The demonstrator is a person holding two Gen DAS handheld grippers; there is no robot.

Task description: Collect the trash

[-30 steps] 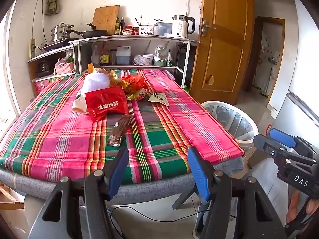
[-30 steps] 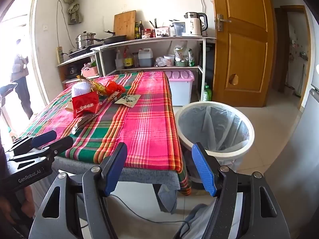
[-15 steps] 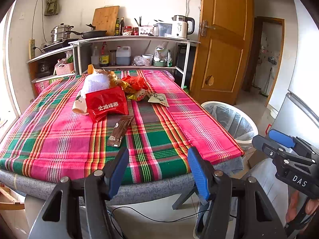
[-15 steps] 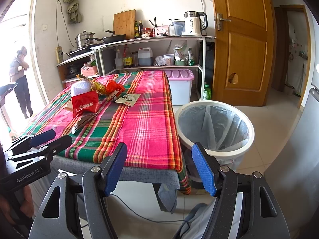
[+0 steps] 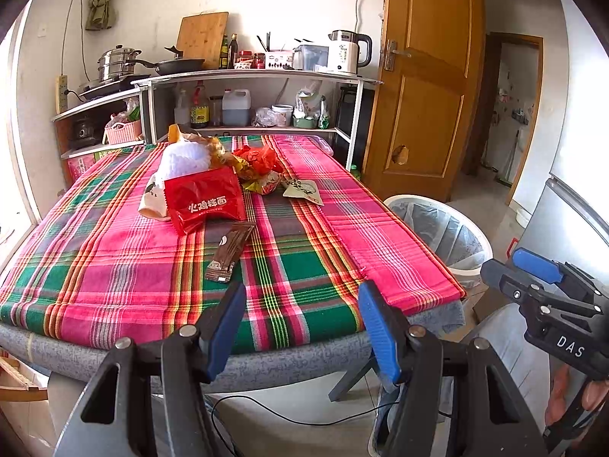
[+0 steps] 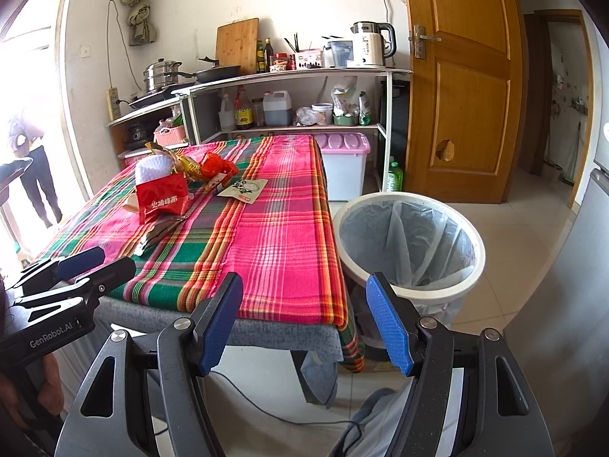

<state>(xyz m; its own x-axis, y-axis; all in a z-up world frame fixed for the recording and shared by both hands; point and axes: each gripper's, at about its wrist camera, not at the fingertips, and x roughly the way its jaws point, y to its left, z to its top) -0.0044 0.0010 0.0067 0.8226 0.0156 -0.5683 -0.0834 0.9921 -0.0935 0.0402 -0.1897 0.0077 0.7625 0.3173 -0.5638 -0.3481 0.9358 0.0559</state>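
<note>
Table [image 5: 95, 266], plaid cloth [image 5: 304, 278]: wrappers [image 5: 205, 202], brown sachet [image 5: 230, 251]

A white kettle [image 6: 370, 46] tops the shelf unit [image 6: 304, 73] (wooden door [image 6: 462, 76] just beside).

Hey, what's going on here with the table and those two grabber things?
A person holds two hand grippers at the near edge of a table covered in a plaid cloth. The left gripper and the right gripper are both open and empty. The trash is untouched: a red snack bag, a brown wrapper and a heap of other wrappers lie on the cloth. A lined white bin stands on the floor beside the table, ready for them.
</note>
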